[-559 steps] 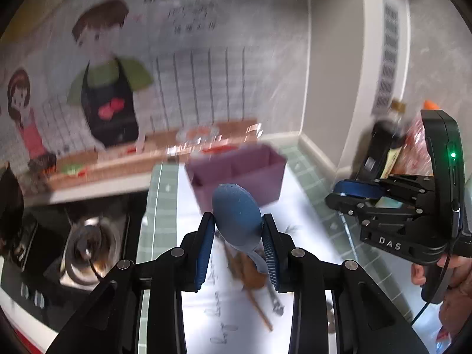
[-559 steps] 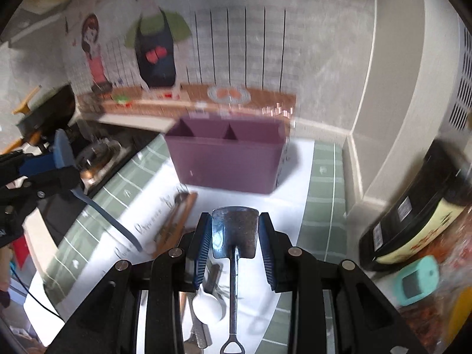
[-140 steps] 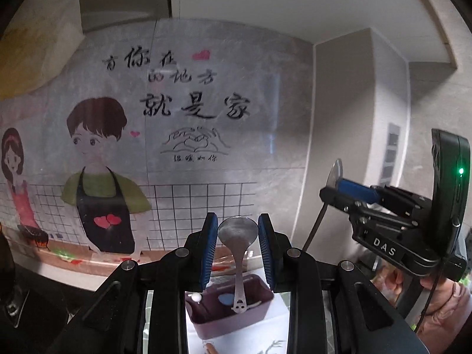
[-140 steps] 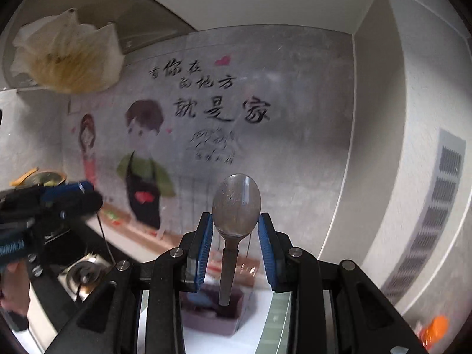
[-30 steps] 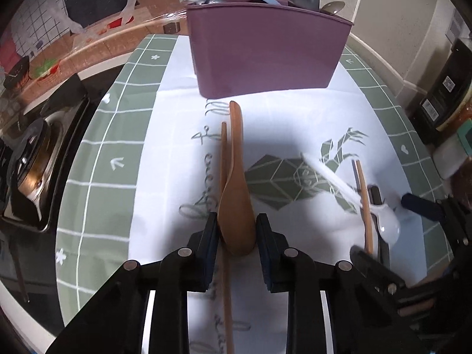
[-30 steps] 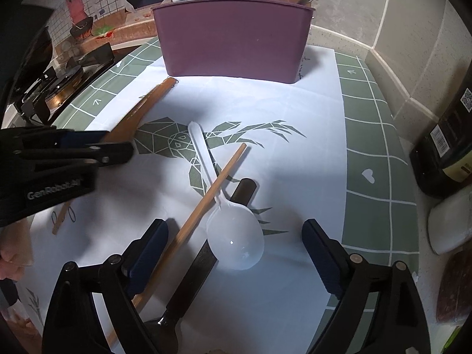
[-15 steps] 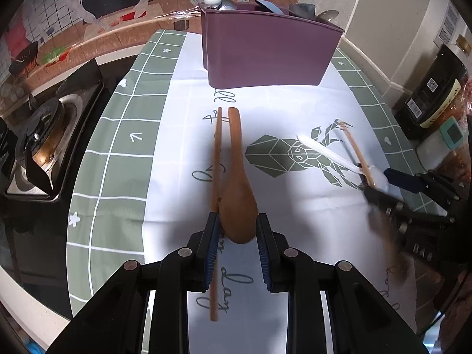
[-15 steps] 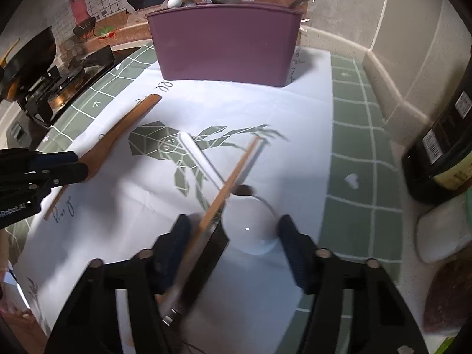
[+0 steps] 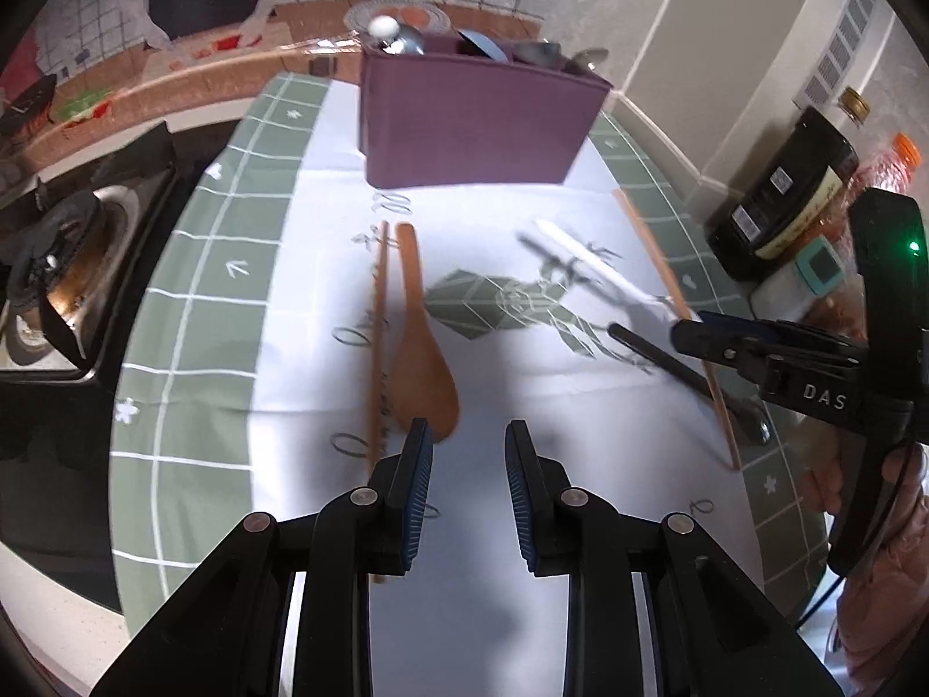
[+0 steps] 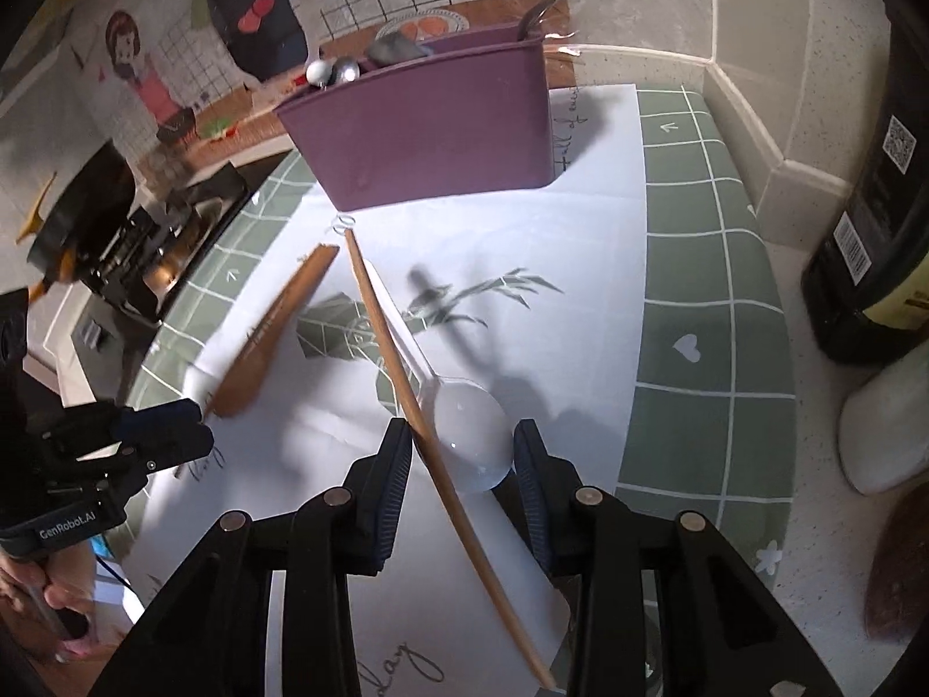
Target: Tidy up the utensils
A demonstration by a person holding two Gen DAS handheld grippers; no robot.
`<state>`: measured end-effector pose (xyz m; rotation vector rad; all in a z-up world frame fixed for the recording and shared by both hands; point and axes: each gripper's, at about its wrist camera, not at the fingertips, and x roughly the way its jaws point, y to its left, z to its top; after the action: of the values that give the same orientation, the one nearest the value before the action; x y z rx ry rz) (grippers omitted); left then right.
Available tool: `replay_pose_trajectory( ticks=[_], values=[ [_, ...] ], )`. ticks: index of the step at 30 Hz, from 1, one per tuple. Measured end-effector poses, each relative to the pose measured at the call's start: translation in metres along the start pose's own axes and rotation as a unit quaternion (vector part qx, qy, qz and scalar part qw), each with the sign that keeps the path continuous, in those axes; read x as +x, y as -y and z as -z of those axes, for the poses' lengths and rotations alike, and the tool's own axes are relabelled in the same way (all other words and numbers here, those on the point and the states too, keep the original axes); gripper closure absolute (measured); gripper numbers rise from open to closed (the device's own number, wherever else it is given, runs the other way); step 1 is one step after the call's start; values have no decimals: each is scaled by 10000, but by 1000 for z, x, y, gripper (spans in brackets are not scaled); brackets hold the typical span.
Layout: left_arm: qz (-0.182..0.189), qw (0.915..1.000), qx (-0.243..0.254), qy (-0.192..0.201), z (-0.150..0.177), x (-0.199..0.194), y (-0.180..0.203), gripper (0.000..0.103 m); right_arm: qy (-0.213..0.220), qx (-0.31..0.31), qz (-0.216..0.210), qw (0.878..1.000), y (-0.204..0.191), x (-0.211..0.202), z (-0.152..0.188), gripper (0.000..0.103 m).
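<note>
A purple utensil box (image 9: pixel 476 128) (image 10: pixel 429 133) holding several utensils stands at the back of the mat. My right gripper (image 10: pixel 464 447) (image 9: pixel 682 331) is closing. The bowl of a white spoon (image 10: pixel 470 435) (image 9: pixel 586 261) and a wooden chopstick (image 10: pixel 400 372) (image 9: pixel 668 290) are pinched between its pads, tilted up off the mat. My left gripper (image 9: pixel 467 447) (image 10: pixel 197 427) stands narrowly open with an empty gap. The wooden spoon (image 9: pixel 421 348) (image 10: pixel 273 337) lies on the mat, its bowl beside the left fingertip. A second chopstick (image 9: pixel 377 337) lies alongside it.
A black-handled utensil (image 9: pixel 656 354) lies on the white mat (image 9: pixel 325 290) under the right gripper. A gas stove (image 9: pixel 58 273) is at the left. A dark bottle (image 9: pixel 784 215) (image 10: pixel 871 232), a teal timer (image 9: pixel 818 267) and a white object (image 10: pixel 888 424) crowd the right wall.
The right jaws went from wide apart to closed around the white spoon's bowl and the chopstick, lifting them. The left gripper rose; the wooden spoon's bowl is no longer between its fingers.
</note>
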<state>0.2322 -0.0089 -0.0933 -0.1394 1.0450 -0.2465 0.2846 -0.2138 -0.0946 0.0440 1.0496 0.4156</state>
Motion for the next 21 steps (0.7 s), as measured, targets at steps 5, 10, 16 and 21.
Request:
replay_pose_trajectory(
  ticks=[5,10,16,21],
  values=[
    [-232,9995,-196,-19,-1,3,-11,70,76,-348,406,9985,-12,-1,-2,70],
    [-294,9994,-149,-55,-1,11,-10,63,-193,-311,311,9988,-14,10,3,69],
    [-246,9996,-64,-98,-1,14,-3,61,-345,-571,90,9977,-23,11,12,60],
    [-268,9995,-149,-104,1,12,-10,61,-109,-793,244,9965,-25,3,10,59]
  ],
)
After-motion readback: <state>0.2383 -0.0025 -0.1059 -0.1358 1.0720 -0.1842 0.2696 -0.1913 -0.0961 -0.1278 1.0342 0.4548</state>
